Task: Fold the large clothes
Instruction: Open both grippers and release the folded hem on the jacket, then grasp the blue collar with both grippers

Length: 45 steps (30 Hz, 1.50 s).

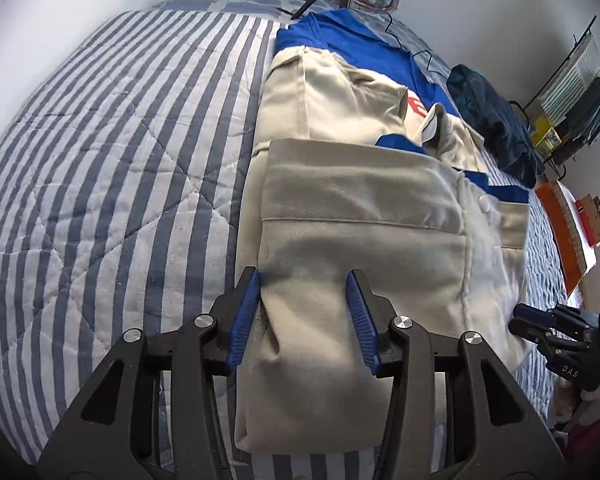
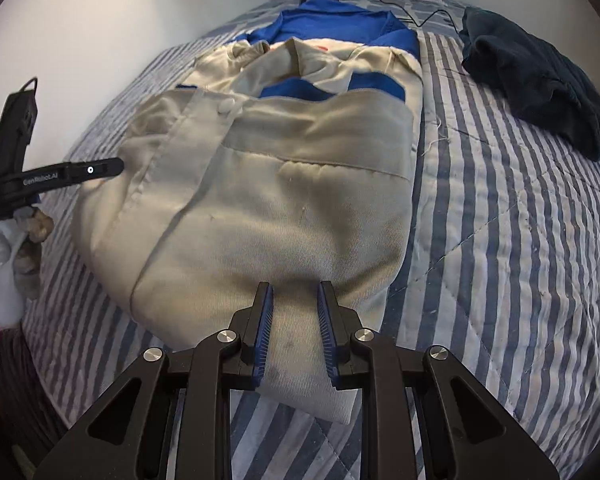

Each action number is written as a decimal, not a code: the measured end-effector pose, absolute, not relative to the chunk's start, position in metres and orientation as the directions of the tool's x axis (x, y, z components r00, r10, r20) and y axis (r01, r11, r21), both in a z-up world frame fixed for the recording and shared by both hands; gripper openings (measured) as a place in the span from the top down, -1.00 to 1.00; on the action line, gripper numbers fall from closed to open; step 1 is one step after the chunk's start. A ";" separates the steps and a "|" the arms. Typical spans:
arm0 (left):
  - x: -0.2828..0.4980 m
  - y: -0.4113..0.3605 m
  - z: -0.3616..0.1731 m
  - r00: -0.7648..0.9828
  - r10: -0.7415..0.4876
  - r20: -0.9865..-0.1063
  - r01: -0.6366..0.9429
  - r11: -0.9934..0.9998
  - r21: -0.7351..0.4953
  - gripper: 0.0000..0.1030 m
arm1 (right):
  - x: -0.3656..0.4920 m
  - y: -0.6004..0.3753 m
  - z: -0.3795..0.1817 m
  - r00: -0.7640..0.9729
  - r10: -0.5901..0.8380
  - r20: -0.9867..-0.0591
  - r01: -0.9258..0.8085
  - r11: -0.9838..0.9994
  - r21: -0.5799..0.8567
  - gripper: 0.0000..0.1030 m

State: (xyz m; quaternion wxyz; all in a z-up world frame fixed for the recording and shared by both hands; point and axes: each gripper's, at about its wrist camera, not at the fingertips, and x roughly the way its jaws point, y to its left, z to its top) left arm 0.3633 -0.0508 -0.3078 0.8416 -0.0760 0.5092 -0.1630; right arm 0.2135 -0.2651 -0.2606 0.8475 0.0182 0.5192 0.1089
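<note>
1. The left tongs [image 1: 305, 320] stand half open over the near hem of the beige work jacket [image 1: 360, 216], pads astride a raised crease and not visibly pinching it.
2. The right tongs [image 2: 295, 332] are narrower, with hem cloth between the pads; I cannot tell whether they grip it.
3. The jacket lies partly folded on the striped bed quilt [image 1: 100, 152], its blue collar [image 2: 332, 20] at the far end.
4. It looks like soft, fairly thick twill that is limp yet bulky: take the doubled hem corners, not a single layer.
</note>
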 end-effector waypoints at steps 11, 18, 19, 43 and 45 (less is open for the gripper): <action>0.390 -0.019 -0.236 0.448 -0.456 -0.769 0.185 0.889 -0.419 0.04 | 0.213 -0.292 -0.193 0.598 0.257 -0.759 -0.171 0.966 0.193 0.59; 0.461 -0.020 -0.155 0.524 -0.459 -0.717 0.225 0.887 -0.403 0.04 | 0.264 -0.312 -0.132 0.643 0.267 -0.718 -0.212 0.963 0.167 0.58; 0.470 -0.022 -0.148 0.534 -0.452 -0.714 0.231 0.891 -0.392 0.04 | 0.271 -0.314 -0.127 0.642 0.270 -0.718 -0.220 0.961 0.164 0.58; 0.693 -0.069 -0.285 0.403 -0.519 -0.753 0.161 0.851 -0.500 0.04 | 0.497 -0.381 -0.205 0.630 0.220 -0.745 -0.062 0.970 0.234 0.34; 0.705 -0.073 -0.298 0.400 -0.510 -0.761 0.158 0.856 -0.492 0.04 | 0.511 -0.383 -0.214 0.632 0.215 -0.744 -0.054 0.971 0.234 0.34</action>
